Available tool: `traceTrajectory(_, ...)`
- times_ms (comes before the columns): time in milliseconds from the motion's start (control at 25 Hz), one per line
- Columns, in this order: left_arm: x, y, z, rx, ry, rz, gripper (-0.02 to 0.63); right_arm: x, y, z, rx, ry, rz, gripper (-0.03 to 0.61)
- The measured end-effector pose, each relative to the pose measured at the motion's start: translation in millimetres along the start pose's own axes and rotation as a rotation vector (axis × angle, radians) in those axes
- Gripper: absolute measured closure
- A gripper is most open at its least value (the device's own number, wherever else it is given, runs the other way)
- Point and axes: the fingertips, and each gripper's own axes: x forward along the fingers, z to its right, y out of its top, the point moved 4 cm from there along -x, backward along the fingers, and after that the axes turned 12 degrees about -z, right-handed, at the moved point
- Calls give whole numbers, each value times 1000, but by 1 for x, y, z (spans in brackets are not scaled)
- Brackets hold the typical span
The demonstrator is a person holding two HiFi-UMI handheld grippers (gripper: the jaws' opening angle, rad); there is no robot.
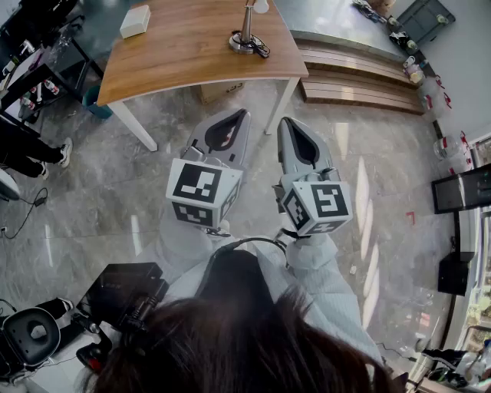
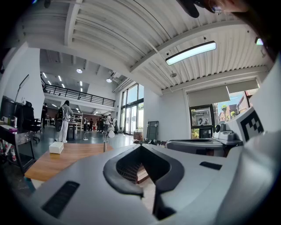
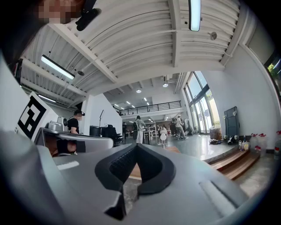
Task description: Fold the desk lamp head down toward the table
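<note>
The desk lamp (image 1: 246,34) stands upright near the front right corner of the wooden table (image 1: 184,54), its white head (image 1: 261,6) at the top edge of the head view. It shows small and far ahead in the left gripper view as the lamp (image 2: 106,139) and in the right gripper view as the lamp (image 3: 163,137). My left gripper (image 1: 243,113) and right gripper (image 1: 282,121) are held side by side over the floor, short of the table, pointing level at it. Both have their jaws shut with nothing between them, as the left gripper (image 2: 140,146) and right gripper (image 3: 137,145) show.
A white box (image 1: 135,21) lies on the table's far left part, also seen as the box (image 2: 56,147). Wooden steps (image 1: 360,77) run to the right of the table. Black gear (image 1: 123,295) sits by my left. People stand in the distance.
</note>
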Motion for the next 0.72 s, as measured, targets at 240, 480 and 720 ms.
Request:
traceTrajectory(240, 1, -1, 2, 3, 5, -6, 611, -3, 0, 2, 7, 2, 4, 578)
traceTrajectory(480, 8, -3, 2, -31, 2, 9, 611, -1, -3, 11, 24, 4, 15, 577)
traceTrajectory(720, 19, -14, 0, -47, 23, -19, 611, 2, -17, 26, 45, 4, -14, 577)
